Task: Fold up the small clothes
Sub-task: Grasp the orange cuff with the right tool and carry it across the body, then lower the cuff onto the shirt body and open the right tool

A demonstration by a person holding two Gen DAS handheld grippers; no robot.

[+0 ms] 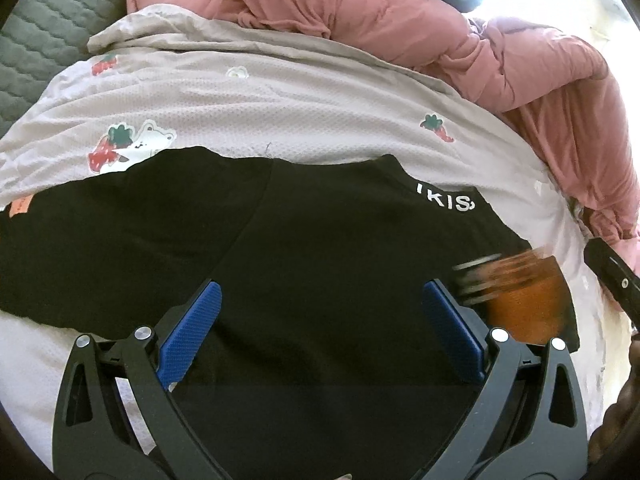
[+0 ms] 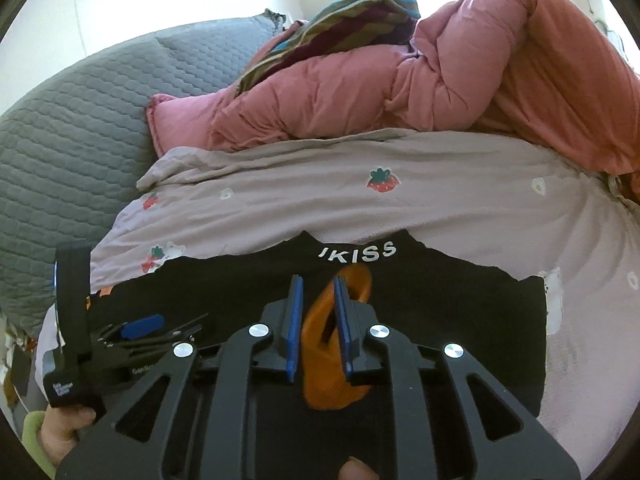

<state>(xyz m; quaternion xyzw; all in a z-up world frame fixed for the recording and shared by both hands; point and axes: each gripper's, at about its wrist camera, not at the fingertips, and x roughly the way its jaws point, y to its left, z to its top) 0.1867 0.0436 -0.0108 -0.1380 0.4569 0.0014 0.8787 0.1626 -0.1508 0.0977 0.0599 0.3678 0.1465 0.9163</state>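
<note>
A black garment (image 1: pixel 312 240) with white "IKISS" lettering (image 2: pixel 357 251) lies flat on the strawberry-print sheet (image 1: pixel 280 104). It also shows in the right wrist view (image 2: pixel 440 304). My left gripper (image 1: pixel 320 312) is open, its blue pads low over the garment's middle. My right gripper (image 2: pixel 316 320) is shut on an orange piece (image 2: pixel 324 376), over the garment near the lettering. In the left wrist view that orange piece (image 1: pixel 528 300) shows blurred at the garment's right side. The left gripper also shows in the right wrist view (image 2: pixel 140 330), at the garment's left side.
A pink quilt (image 2: pixel 440 80) is bunched along the far side. A grey quilted pillow (image 2: pixel 80 128) lies far left. A striped cloth (image 2: pixel 340 28) rests on the quilt. The strawberry-print sheet (image 2: pixel 400 208) spreads around the garment.
</note>
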